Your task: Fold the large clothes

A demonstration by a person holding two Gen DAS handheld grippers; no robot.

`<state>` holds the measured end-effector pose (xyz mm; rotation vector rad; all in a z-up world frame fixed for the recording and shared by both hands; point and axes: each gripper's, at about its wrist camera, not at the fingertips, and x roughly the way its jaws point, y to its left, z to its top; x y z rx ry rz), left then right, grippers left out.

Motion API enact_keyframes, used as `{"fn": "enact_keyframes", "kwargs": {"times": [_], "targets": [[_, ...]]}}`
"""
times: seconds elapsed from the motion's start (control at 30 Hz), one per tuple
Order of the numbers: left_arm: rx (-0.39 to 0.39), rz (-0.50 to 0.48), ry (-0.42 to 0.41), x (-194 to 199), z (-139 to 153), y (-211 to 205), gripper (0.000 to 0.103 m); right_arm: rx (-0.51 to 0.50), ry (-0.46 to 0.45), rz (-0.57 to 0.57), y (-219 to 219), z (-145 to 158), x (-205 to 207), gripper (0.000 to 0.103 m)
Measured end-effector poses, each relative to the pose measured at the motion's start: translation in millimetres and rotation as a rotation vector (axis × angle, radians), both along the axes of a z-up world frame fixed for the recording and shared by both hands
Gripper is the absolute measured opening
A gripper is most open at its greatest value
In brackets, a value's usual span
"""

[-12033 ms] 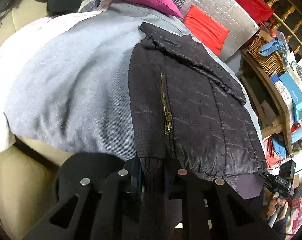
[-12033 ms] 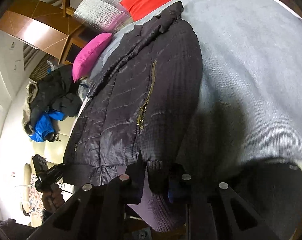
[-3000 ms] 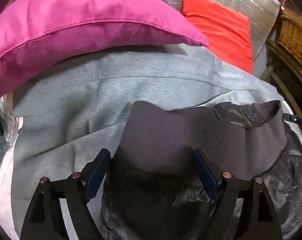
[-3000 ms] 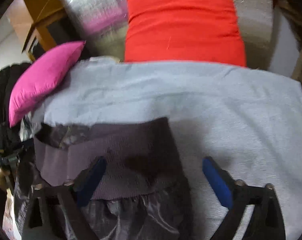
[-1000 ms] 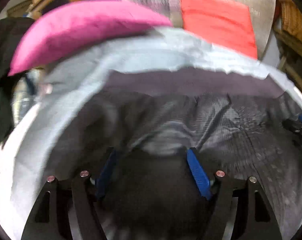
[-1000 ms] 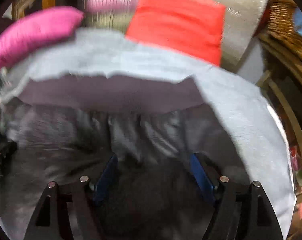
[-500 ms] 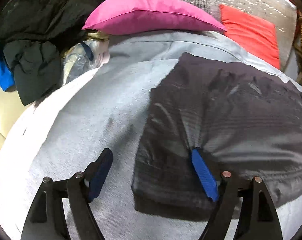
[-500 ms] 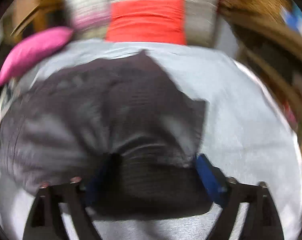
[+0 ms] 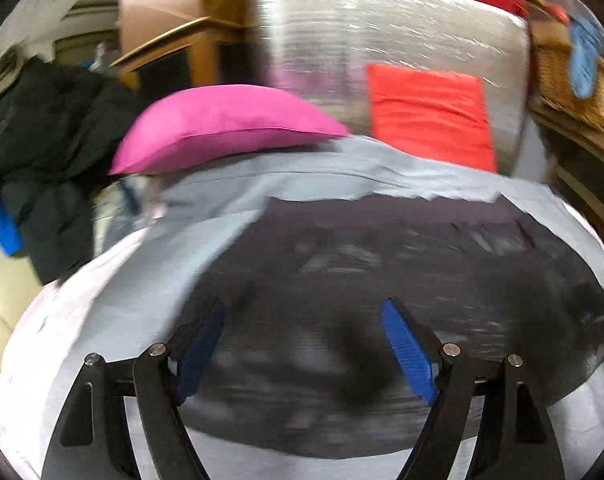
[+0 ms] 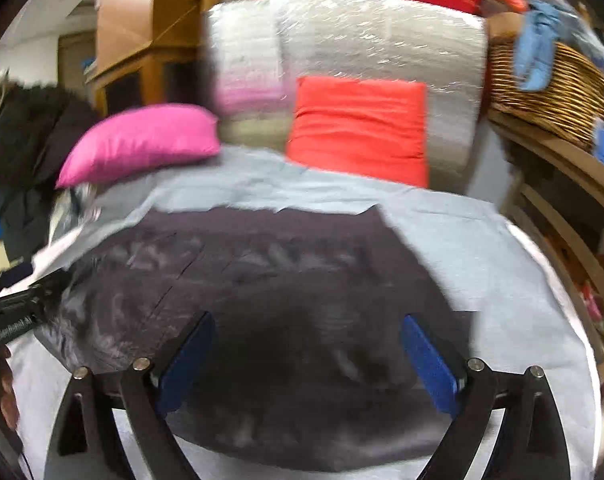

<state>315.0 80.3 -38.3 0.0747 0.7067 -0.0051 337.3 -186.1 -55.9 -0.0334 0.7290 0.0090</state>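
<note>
Wicker basket shows fully only beside the right gripper.

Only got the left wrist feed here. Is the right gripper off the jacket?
Observer: Yes. The right gripper is open and its jaws have just been opening. The black jacket lies below, between the pads, but they are not pressing it.
Operator: Is the jacket's right edge fully on the sheet?
Observer: Yes. Bare grey sheet shows beyond that edge.
</note>
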Motion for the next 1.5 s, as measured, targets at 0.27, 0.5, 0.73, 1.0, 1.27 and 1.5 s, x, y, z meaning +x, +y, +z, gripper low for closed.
{"fn": "enact_keyframes", "kwargs": {"times": [0.27,0.5,0.73,1.0,1.27,1.5], "targets": [[0.054,-0.025,0.140,20,-82,-30,0.086,-0.087,0.132,-0.036,10,-85,14,0.097],[0.048,-0.022,0.176,27,-88,-37,0.089,-0.072,0.155,-0.051,5,-90,22,0.102],[0.002,0.019,0.164,18,-57,-18,0.088,-0.018,0.071,-0.087,-6,-46,-4,0.101],[-0.020,0.054,0.151,11,-51,-3,0.088,-0.015,0.099,-0.158,-38,-47,-16,0.101],[-0.010,0.066,0.192,20,-80,1,0.089,-0.007,0.146,-0.206,-62,-75,-12,0.102],[-0.024,0.031,0.197,25,-88,5,0.092,0.061,0.161,-0.197,-75,-88,-7,0.103]]}}
